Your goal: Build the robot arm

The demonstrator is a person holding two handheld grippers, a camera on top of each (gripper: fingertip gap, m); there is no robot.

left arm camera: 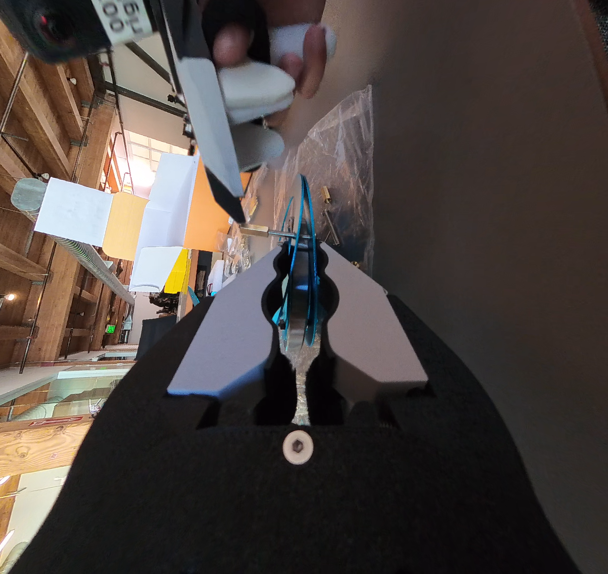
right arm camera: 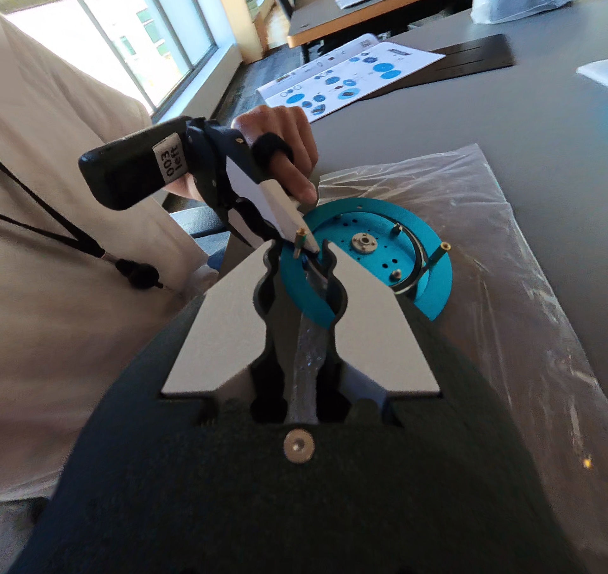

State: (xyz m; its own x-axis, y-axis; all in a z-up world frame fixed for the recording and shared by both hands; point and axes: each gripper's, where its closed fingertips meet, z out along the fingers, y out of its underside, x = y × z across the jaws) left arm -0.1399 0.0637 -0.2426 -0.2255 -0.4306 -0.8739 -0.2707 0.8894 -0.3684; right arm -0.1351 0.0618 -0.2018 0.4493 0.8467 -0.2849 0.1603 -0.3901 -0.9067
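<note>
The left gripper [left arm camera: 300,249] has its jaws pressed onto the edge of a blue disc assembly [right arm camera: 332,229], which lies tilted on a clear plastic bag [right arm camera: 460,213] on the dark table [right arm camera: 493,107]. The right gripper [right arm camera: 301,249] straddles the upper disc's rim with its jaws partly apart, just beside a brass standoff [right arm camera: 300,235]; I cannot tell whether they grip anything. A printed parts sheet [right arm camera: 345,75] lies farther back
</note>
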